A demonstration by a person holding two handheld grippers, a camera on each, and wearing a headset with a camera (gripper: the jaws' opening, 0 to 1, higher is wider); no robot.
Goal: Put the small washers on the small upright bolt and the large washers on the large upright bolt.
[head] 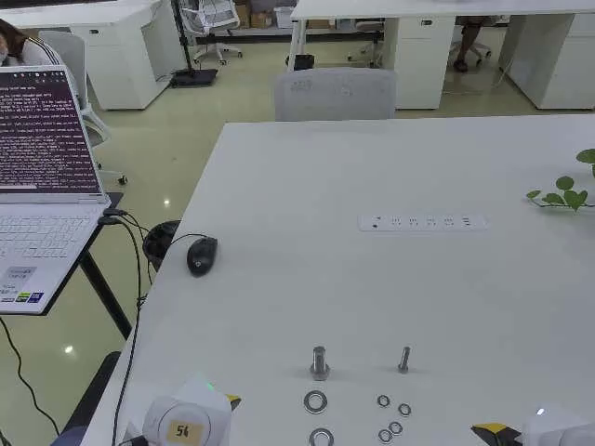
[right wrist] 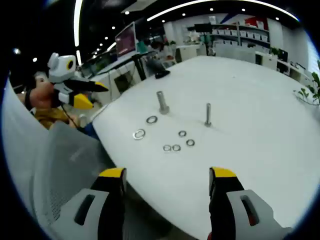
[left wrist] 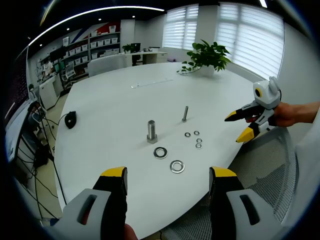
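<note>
Small washers [head: 404, 409]: four, lying flat in a loose cluster on the white table [head: 390, 186], just in front of the small bolt [head: 403, 360]. None on it.

Large washers [head: 307, 402]: two, flat, one nearer than the other, just in front of the large bolt [head: 319, 362]. None on that one either.

Both bolts stand upright, heads down, shanks bare, side by side near the table's near edge.

Left gripper [left wrist: 168, 174]: jaws wide, nothing between them. It is held off the near edge and aimed at the parts.

Right gripper [right wrist: 167, 174]: also wide and empty, off the near edge on the other side. Neither claw touches anything.

Progress, my read: nothing placed, zero of six.
- To do: four small washers onto the small bolt, two large onto the large bolt.
- Sorting looks easy, since each size already sits by its own bolt.

Likely snags:
- The washers lie flat on a smooth top, so getting a jaw under an edge probably takes care.
- The small ones sit close together, so grabbing one could nudge its neighbours.

The mouse [head: 202, 255] and power strip [head: 423, 223] are well apart from the work and out of the way.
</note>
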